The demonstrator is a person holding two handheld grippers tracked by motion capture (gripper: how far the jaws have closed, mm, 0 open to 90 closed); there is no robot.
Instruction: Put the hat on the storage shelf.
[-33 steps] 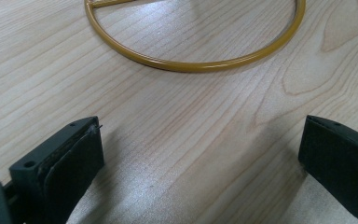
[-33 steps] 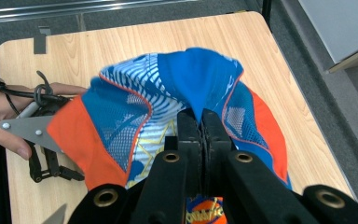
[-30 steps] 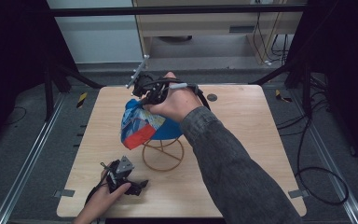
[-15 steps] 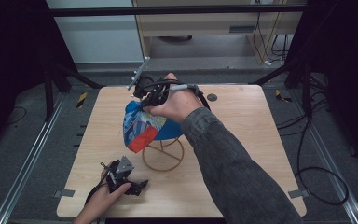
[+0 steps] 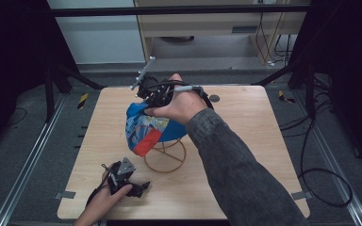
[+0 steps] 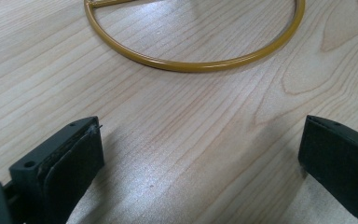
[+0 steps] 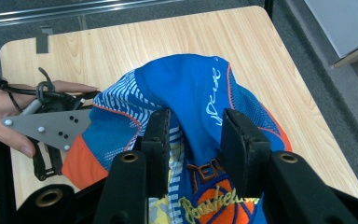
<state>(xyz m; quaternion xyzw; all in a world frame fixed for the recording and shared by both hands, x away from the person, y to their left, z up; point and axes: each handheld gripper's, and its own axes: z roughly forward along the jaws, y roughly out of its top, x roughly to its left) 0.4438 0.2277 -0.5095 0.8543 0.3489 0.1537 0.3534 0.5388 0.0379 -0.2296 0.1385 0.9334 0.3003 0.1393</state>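
Cap (image 5: 148, 127): blue-and-orange basketball cap, draped over my gold wire stand (image 5: 165, 155) at mid-table.
Right gripper (image 7: 193, 140): above the cap crown; jaws have just been opening, part-way apart, fabric between them, pads apparently no longer pressing.
Left gripper (image 5: 122, 178): resting on the wooden table (image 5: 245, 141) near the front edge, jaws wide, holding nothing; stand's ring base (image 6: 191, 63) just ahead.
Risk: cap hangs lopsided toward my left; I judge it could slide off, or snag a pad as I lift.
Clearance: open tabletop right and behind; withdraw straight up.
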